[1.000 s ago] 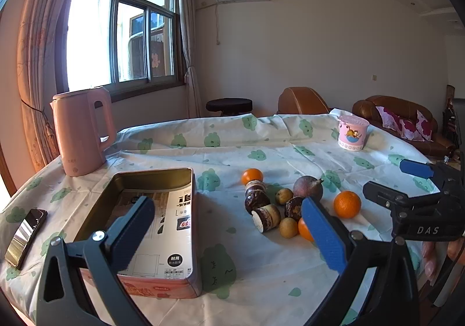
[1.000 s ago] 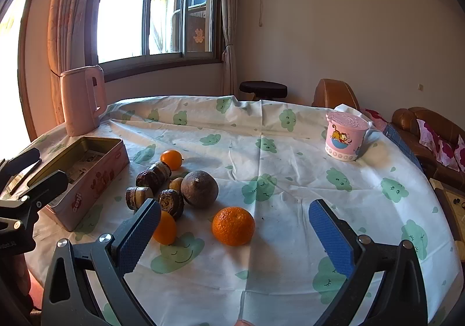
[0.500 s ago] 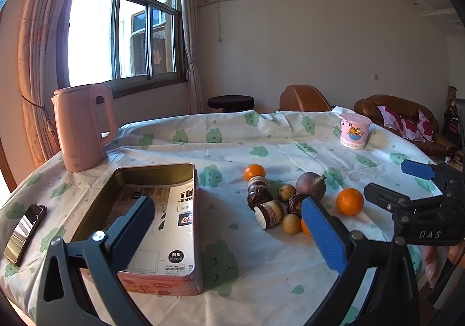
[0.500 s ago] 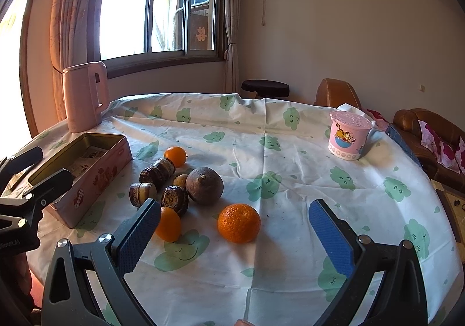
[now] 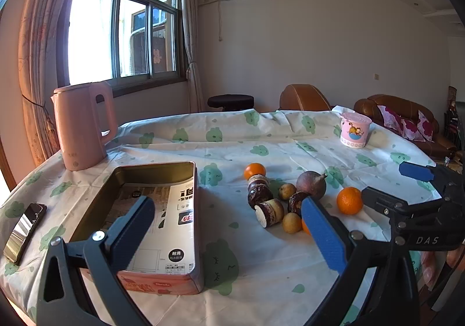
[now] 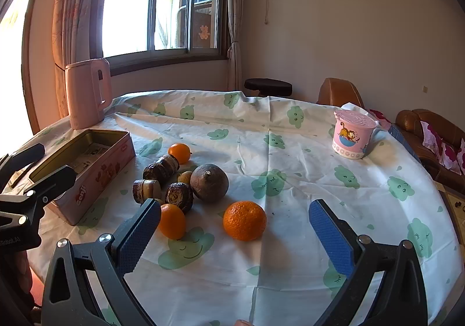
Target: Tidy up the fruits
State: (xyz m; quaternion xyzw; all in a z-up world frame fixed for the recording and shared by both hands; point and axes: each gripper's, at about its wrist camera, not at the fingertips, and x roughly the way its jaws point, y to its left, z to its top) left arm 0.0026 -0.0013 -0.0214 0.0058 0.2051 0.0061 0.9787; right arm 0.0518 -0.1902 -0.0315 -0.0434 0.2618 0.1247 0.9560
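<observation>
A cluster of fruit lies mid-table: three oranges, the nearest [image 6: 244,220] between my right fingers' line, a dark round purple fruit [image 6: 209,182], several brown wrinkled fruits [image 6: 179,197] and small yellow ones [image 5: 291,222]. An open pink tin box [image 5: 151,218] sits left of the fruit, with only paper inside. My left gripper [image 5: 229,233] is open and empty, hovering over the box's near right corner. My right gripper [image 6: 235,234] is open and empty, just short of the nearest orange. Each gripper shows at the other view's edge.
A pink kettle [image 5: 82,125] stands at the back left. A pink cartoon cup [image 6: 353,134] stands at the back right. A phone [image 5: 24,227] lies near the left table edge. Sofas and a stool are beyond the table.
Both grippers have moved slightly forward and lower toward the table; the fruit looms a little larger. Nothing has been grasped.
</observation>
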